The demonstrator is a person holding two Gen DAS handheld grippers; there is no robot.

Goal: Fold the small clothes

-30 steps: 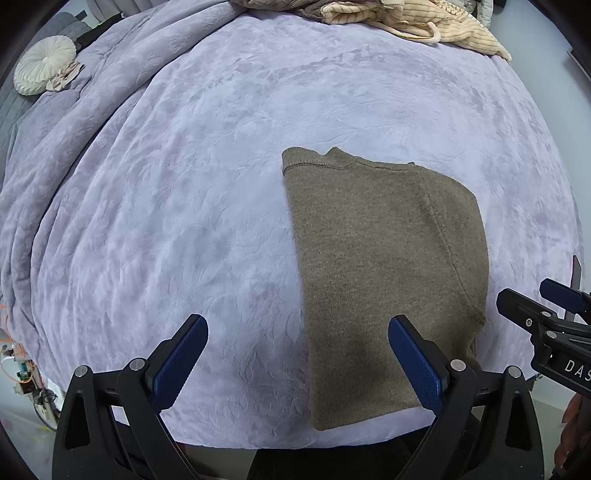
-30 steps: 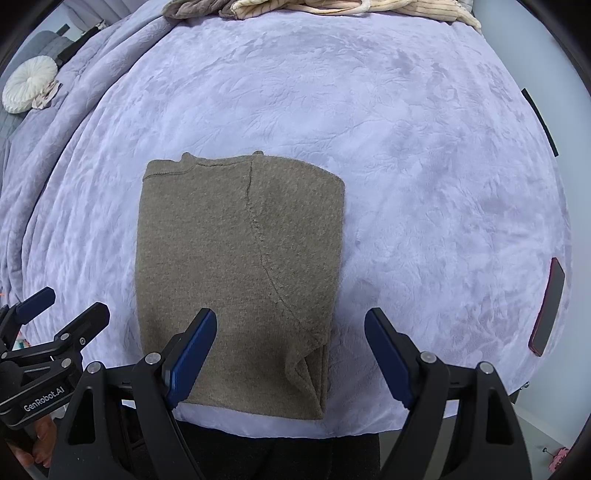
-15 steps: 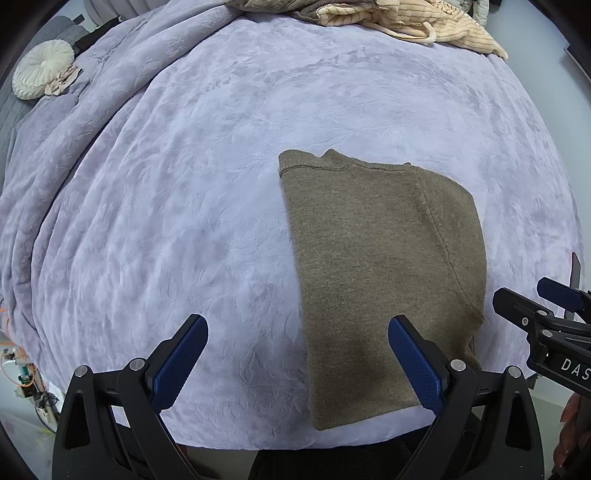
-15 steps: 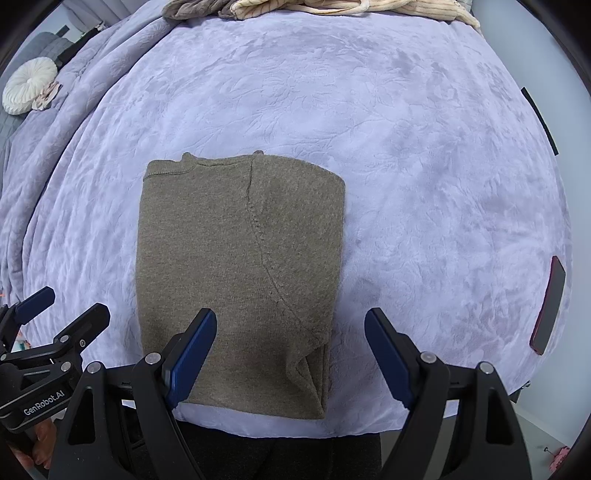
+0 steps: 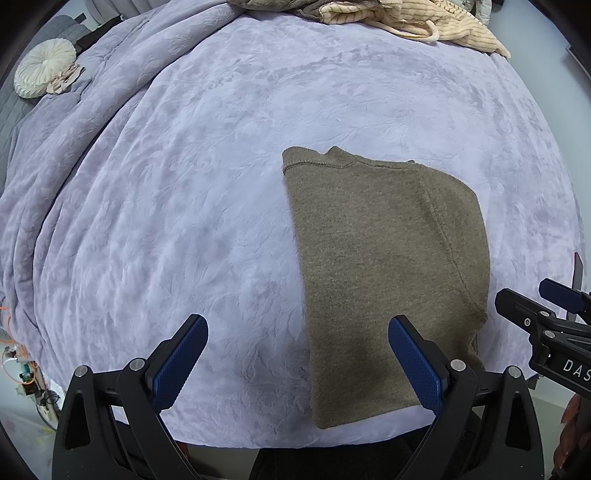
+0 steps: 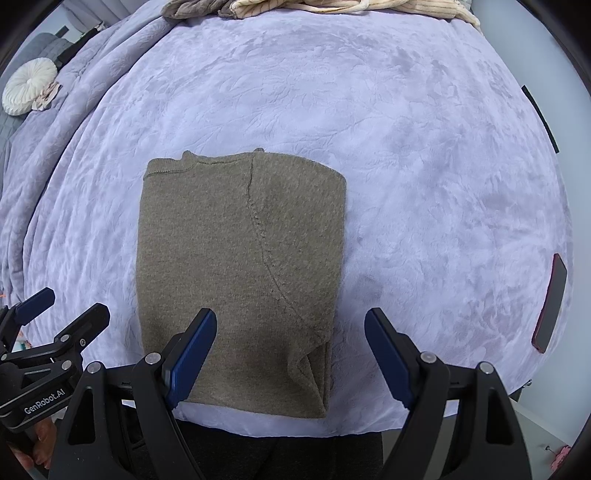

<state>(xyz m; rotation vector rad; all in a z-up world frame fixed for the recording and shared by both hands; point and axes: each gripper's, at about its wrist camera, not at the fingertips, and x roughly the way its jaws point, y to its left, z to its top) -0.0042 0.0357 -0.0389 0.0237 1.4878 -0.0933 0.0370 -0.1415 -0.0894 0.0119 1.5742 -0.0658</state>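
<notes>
An olive-brown knit garment (image 5: 388, 266) lies folded into a tall rectangle on the lilac bedspread (image 5: 184, 206), near the front edge. It also shows in the right wrist view (image 6: 236, 266). My left gripper (image 5: 297, 354) is open and empty, above the garment's near left edge. My right gripper (image 6: 290, 350) is open and empty, above the garment's near right corner. Each gripper shows at the edge of the other's view.
A pile of beige and grey clothes (image 5: 406, 14) lies at the bed's far edge. A round cream cushion (image 5: 44, 66) sits far left. A dark phone (image 6: 552, 302) lies at the bed's right edge. The front edge of the bed (image 6: 295, 428) is just below the grippers.
Almost nothing has changed. Both grippers stay open and hover over the near end of the folded garment, with only a slight drift of the views.
</notes>
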